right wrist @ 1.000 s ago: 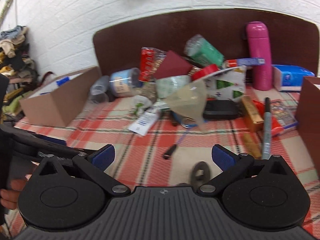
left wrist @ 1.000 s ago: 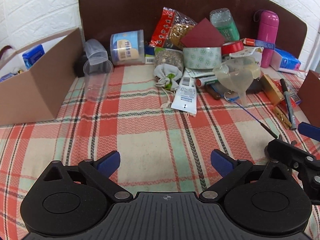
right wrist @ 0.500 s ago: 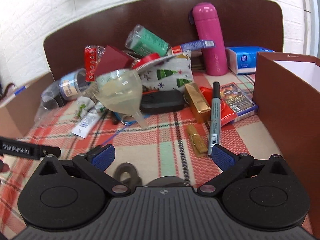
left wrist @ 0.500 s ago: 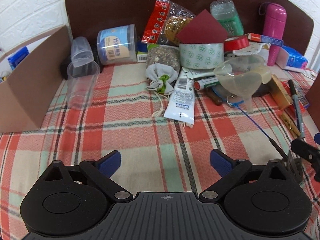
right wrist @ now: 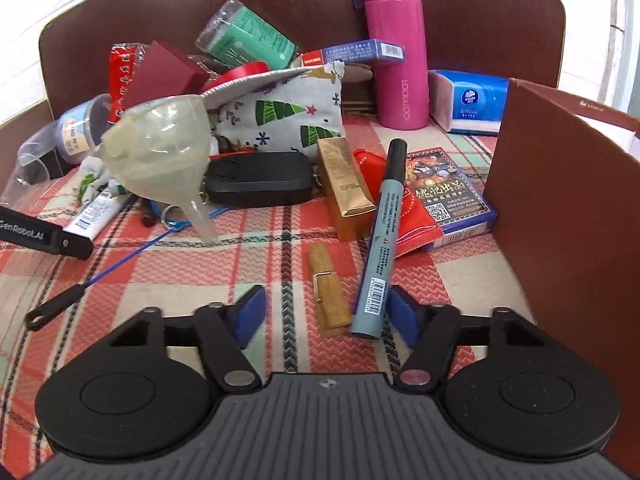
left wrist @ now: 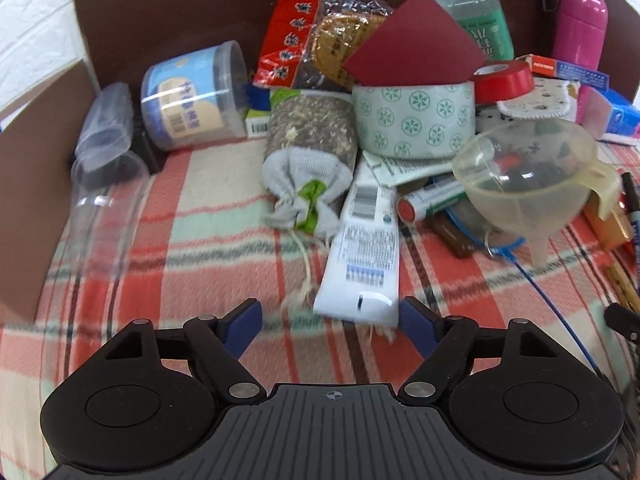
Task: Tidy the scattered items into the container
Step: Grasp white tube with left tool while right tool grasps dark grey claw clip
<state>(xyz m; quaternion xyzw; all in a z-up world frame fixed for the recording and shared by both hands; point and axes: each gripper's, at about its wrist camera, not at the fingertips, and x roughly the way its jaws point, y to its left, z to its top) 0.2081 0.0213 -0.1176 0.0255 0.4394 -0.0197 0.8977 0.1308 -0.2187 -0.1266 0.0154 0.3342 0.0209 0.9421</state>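
Left gripper: your left gripper (left wrist: pixel 331 316) hangs low over the red, green and cream plaid cloth (left wrist: pixel 208 248), its blue fingers apart with nothing between them.
White tube: the flat white plastic tube with a barcode (left wrist: pixel 366 256) lies on the cloth, and its wide crimped end sits just in front of the gap of your left gripper.
Grey pouch: the grey cloth pouch with a green leaf and a drawstring (left wrist: pixel 308 176) lies just left of the white tube and touches it.
Funnel: the clear plastic funnel (left wrist: pixel 528 176) lies on its side to the right of the white tube, its spout toward the cloth.
Clear cup: the transparent plastic cup (left wrist: pixel 106 216) lies well to the left of the white tube.
Left box: the brown cardboard box (left wrist: pixel 36 184) stands just left of the clear cup.
Right gripper: your right gripper (right wrist: pixel 326 318) is also spread, holding nothing.
Marker: the grey-blue marker pen with a black cap (right wrist: pixel 380 236) lies on the cloth; its rear end rests between your right fingers, close to the right one.
Clothespin: the wooden clothespin (right wrist: pixel 328 292) lies just left of the marker.
Right box: the brown cardboard container (right wrist: pixel 560 208) stands right of the marker.
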